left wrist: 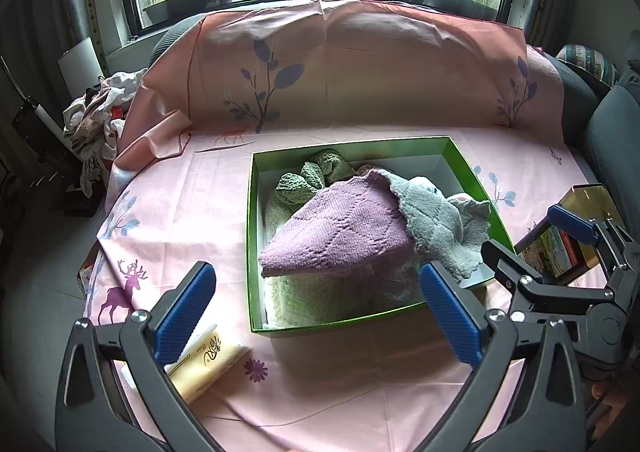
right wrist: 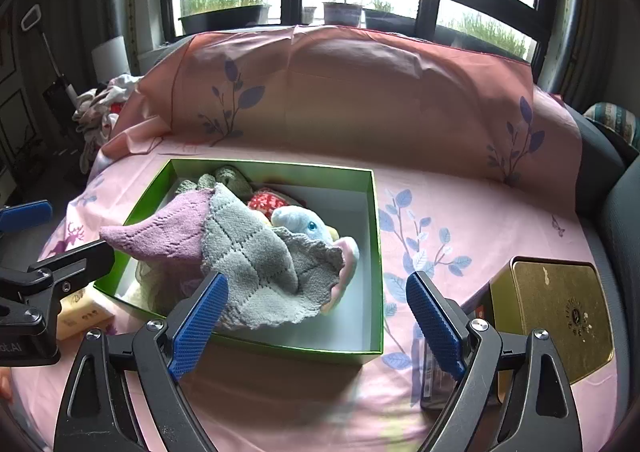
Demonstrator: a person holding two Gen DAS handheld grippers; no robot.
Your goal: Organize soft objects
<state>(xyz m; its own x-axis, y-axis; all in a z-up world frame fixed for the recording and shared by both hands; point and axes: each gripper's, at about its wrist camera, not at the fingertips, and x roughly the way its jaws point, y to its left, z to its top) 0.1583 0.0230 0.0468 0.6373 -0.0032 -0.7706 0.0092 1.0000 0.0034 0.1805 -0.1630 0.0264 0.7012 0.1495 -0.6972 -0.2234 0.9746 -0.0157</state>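
- Green cardboard box (left wrist: 253, 236) sits open on the pink printed sheet (left wrist: 320, 372), a little past centre toward 1 o'clock in the left wrist view and toward 10 o'clock in the right wrist view; its inside walls are white.
- Purple-and-grey knitted cloth (left wrist: 340, 240) lies on top of the box's contents, the purple half toward 9 o'clock and the grey half toward 3 o'clock; its purple corner hangs over the box rim on the left gripper's side.
- Sage-green knitted pieces (left wrist: 308, 177) are bunched in the box's far corner, at 12 o'clock from the cloth.
- A pale cream fluffy item (left wrist: 320, 302) fills the near part of the box, under the cloth.
- In the right wrist view a light blue plush toy (right wrist: 300, 226) with one eye showing pokes out just beyond the grey half, and a red patterned soft item (right wrist: 266, 203) lies touching it at 10 o'clock.
- The left gripper (left wrist: 316, 314) is spread wide and holds nothing, its blue pads (left wrist: 184, 312) framing the near end of the box.
- The right gripper (right wrist: 316, 322) is likewise released and empty, hovering over the box's near edge by the grey half.
- A gold tin (right wrist: 560, 316) stands on the sheet at 4 o'clock in the right wrist view, well apart from the box.
- A yellow tissue pack (left wrist: 204, 368) lies at 8 o'clock in the left wrist view, partly behind the left finger.
- A heap of clothes (left wrist: 100, 111) sits off the sheet at 10 o'clock.
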